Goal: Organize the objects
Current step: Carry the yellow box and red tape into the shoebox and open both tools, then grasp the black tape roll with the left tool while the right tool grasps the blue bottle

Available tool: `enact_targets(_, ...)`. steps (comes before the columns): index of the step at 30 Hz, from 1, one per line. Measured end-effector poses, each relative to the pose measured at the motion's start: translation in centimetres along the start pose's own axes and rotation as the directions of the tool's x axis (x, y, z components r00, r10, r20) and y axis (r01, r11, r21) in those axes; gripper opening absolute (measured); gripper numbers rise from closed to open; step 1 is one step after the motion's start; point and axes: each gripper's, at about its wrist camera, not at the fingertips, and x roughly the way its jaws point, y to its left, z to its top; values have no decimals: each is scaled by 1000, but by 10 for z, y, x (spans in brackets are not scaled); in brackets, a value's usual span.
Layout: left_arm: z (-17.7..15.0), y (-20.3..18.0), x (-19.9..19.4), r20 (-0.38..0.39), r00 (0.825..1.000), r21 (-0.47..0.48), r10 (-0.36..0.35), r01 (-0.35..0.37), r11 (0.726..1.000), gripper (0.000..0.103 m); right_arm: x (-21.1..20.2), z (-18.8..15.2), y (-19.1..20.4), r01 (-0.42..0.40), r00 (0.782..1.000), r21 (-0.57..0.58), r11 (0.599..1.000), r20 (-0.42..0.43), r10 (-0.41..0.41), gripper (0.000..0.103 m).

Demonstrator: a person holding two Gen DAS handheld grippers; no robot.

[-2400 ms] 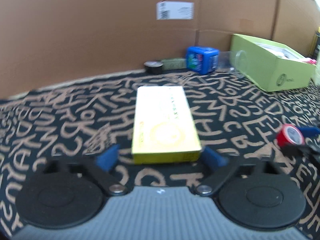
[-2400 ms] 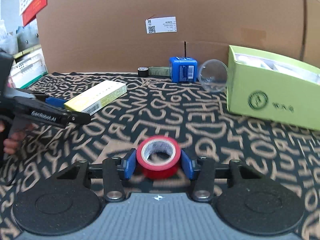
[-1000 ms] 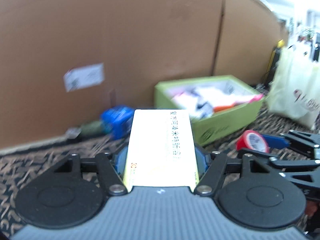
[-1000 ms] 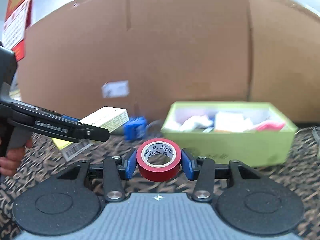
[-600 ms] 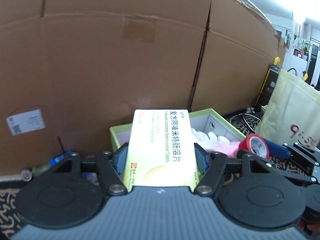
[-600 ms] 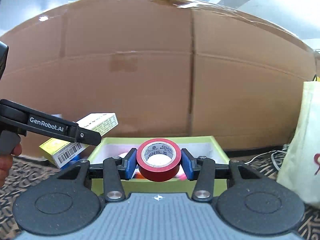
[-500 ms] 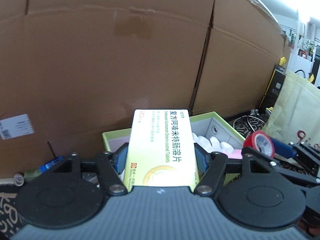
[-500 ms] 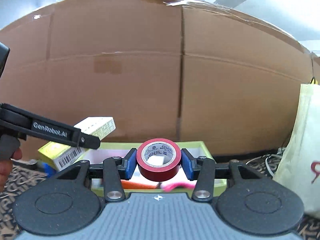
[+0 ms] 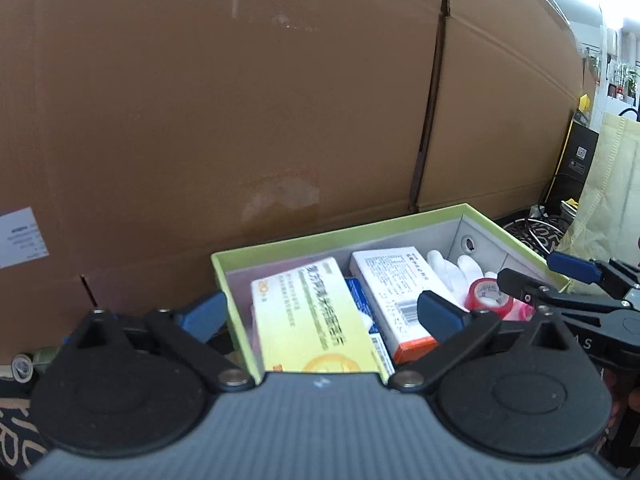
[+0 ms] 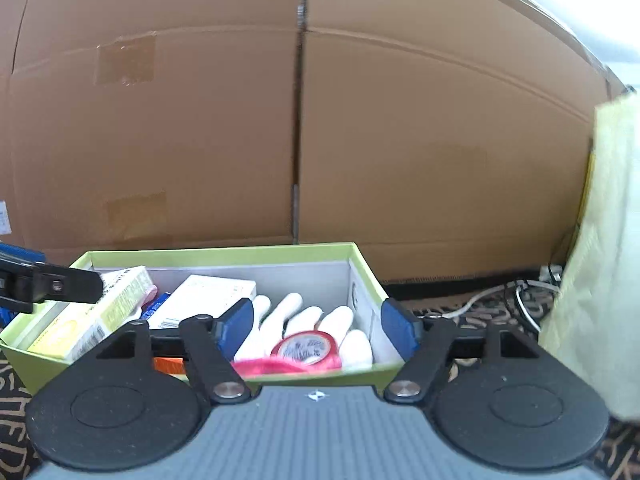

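Over the green box (image 10: 362, 258), both grippers, left (image 9: 322, 312) and right (image 10: 316, 326), gape wide and empty, the yellow carton (image 9: 316, 320) lying below the left jaws, long axis running away from them, the red tape (image 10: 306, 345) resting on white gloves (image 10: 296, 312) under the right pair.

Matt corrugated cardboard wall (image 9: 240, 120), glossy red tape roll (image 10: 306, 347), smooth paperboard green box (image 10: 360, 258), white cloth glove (image 10: 296, 320).
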Motion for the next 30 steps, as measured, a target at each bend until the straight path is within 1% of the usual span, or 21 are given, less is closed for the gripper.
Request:
enact_targets(3, -3, 5, -3, -15, 1000, -31, -11, 10, 999, 103, -8, -4, 2, -5, 1000, 19, 1000, -8, 5, 76)
enact_targets(5, -4, 2, -10, -7, 1000, -43, -23, 22, 999, 103, -14, -1, 4, -18, 1000, 13, 1000, -4, 18, 77)
enact_targets(7, -4, 4, -22, 8, 1000, -42, -26, 27, 999, 103, -27, 6, 11, -32, 999, 4, 999, 21, 32, 79)
enact_targets(8, -4, 9, -35, 14, 1000, -39, -20, 21, 999, 103, -36, 8, 14, -43, 998, 3, 999, 40, 43, 81)
enact_targets(10, -7, 10, -51, 26, 1000, -32, -11, 12, 999, 103, -55, 13, 19, -70, 995, 7, 998, 77, 69, 87)
enact_targets(12, -13, 10, -74, 33, 999, -29, -3, 4, 1000, 103, -75, 14, 27, -103, 988, 3, 995, 112, 102, 88)
enact_targets(14, -21, 15, -91, 31, 999, -35, 13, -12, 999, 103, -92, 13, 36, -133, 983, -11, 991, 128, 133, 90)
enact_targets(15, -26, 17, -100, 33, 999, -39, 18, -17, 999, 103, -100, 12, 42, -146, 980, -19, 989, 131, 147, 92)
enact_targets(17, -35, 24, -118, 33, 999, -48, 34, -32, 998, 103, -111, 8, 52, -174, 974, -34, 984, 138, 177, 93)
enact_targets(20, -56, 36, -139, 25, 997, -80, 74, -72, 994, 103, -124, -3, 68, -212, 970, -54, 976, 113, 217, 93)
enact_targets(24, -89, 58, -161, -16, 992, -129, 126, -127, 983, 103, -135, -24, 88, -251, 966, -66, 966, 43, 254, 93)
enact_targets(26, -104, 70, -166, -47, 987, -158, 154, -160, 974, 103, -134, -35, 97, -271, 962, -59, 961, -1, 272, 93)
enact_targets(30, -126, 101, -173, -98, 978, -243, 187, -205, 948, 103, -132, -56, 117, -320, 945, -28, 947, -86, 316, 93)
